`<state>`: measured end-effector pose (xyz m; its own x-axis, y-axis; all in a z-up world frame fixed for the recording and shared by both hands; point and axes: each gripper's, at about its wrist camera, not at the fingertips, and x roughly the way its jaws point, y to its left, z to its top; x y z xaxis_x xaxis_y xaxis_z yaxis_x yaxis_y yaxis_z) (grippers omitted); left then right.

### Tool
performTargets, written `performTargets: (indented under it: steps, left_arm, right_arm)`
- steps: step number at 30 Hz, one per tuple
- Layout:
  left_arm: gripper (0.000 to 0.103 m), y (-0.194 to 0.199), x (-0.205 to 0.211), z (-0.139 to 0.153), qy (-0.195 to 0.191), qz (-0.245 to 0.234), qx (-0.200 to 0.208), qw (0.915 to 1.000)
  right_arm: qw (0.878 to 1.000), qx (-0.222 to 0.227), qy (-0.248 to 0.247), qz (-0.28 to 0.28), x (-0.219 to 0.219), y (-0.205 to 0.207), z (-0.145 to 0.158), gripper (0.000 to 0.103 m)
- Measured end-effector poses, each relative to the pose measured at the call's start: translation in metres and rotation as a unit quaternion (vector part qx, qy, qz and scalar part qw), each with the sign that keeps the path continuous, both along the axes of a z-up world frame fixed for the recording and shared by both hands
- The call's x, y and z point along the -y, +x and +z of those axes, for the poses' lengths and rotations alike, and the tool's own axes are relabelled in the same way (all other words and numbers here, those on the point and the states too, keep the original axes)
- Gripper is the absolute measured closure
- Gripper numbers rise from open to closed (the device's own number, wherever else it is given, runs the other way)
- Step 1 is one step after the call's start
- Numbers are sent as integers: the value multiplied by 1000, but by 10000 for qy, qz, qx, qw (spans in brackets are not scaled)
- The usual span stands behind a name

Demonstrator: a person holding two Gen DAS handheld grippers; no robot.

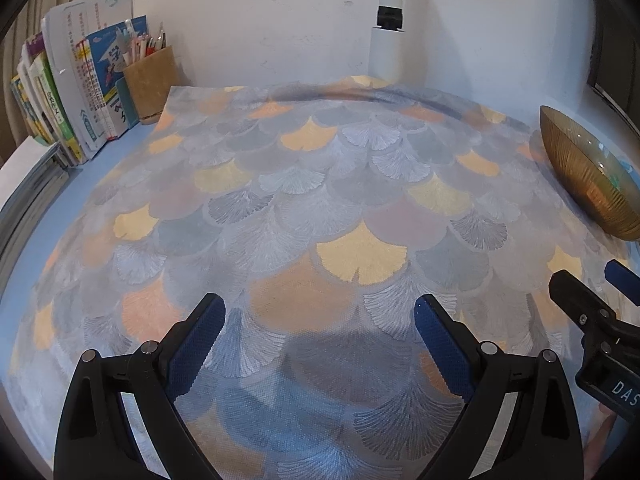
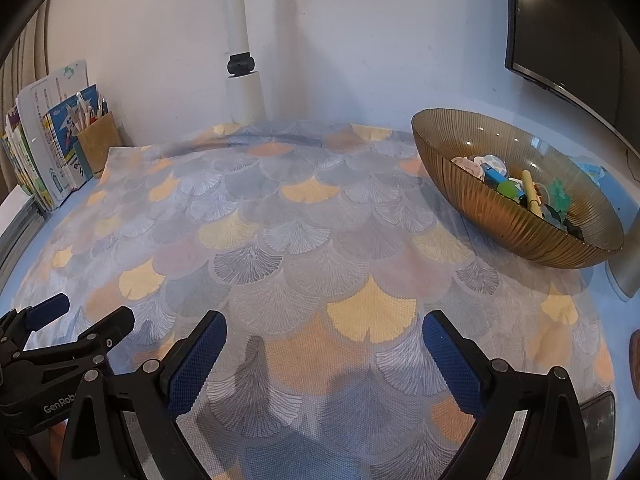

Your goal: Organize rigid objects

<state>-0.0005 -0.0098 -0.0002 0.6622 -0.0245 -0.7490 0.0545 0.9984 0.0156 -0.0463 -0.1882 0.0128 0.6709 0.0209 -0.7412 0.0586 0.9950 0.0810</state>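
- The right gripper [image 2: 324, 354] has "DAS" in white letters on its dark body, seen from the left wrist view; the rest of the word is cut off.
- The left gripper [image 1: 320, 344] has "GenRob" in white on its side, seen from the right wrist view; the end is hidden.
- The books [image 1: 72, 92] at the far left have printed covers, but the writing is too small and bent to read.
- The bowl [image 2: 516, 216] is brown ribbed glass and sits at the far right of the mat [image 2: 304, 240], near the wall.
- The bowl is a long oval. In the right wrist view its long way runs from the far left to the near right.
- Small toys [image 2: 520, 192] lie inside the bowl, piled at the bottom. A yellow stick-like one points up and away.
- Both grippers are spread wide with nothing between the blue pads [image 2: 198, 364]. They hang over the near part of the mat, side by side.
- A brown cup [image 1: 150, 80] of pens stands just beside the books, past the mat's far left corner.
- A white pole [image 2: 244, 40] stands against the wall behind the mat.
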Motion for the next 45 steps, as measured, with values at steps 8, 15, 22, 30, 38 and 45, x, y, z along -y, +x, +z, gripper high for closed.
performTargets:
  steps: [8, 15, 22, 30, 38, 45]
  left_arm:
    - [8, 2, 1, -2, 52, -53, -59, 10000]
    - [8, 3, 2, -4, 121, -53, -127, 9998]
    - [7, 6, 4, -7, 243, 31, -251, 9994]
    - [1, 9, 0, -8, 172, 83, -315, 9993]
    - [0, 14, -6, -10, -72, 124, -432, 9990]
    - [0, 17, -8, -10, -103, 91, -438, 9989]
  right_arm:
    - [10000, -1, 8, 12, 0, 0, 0, 5]
    - [10000, -5, 6, 8, 0, 0, 0, 5]
    - [10000, 23, -10, -17, 0, 0, 0, 5]
    - [9999, -44, -98, -90, -2, 1, -1, 5]
    - [9988, -473, -47, 151, -4, 12, -11, 5]
    - [9947, -987, -56, 292, -5, 24, -27, 0]
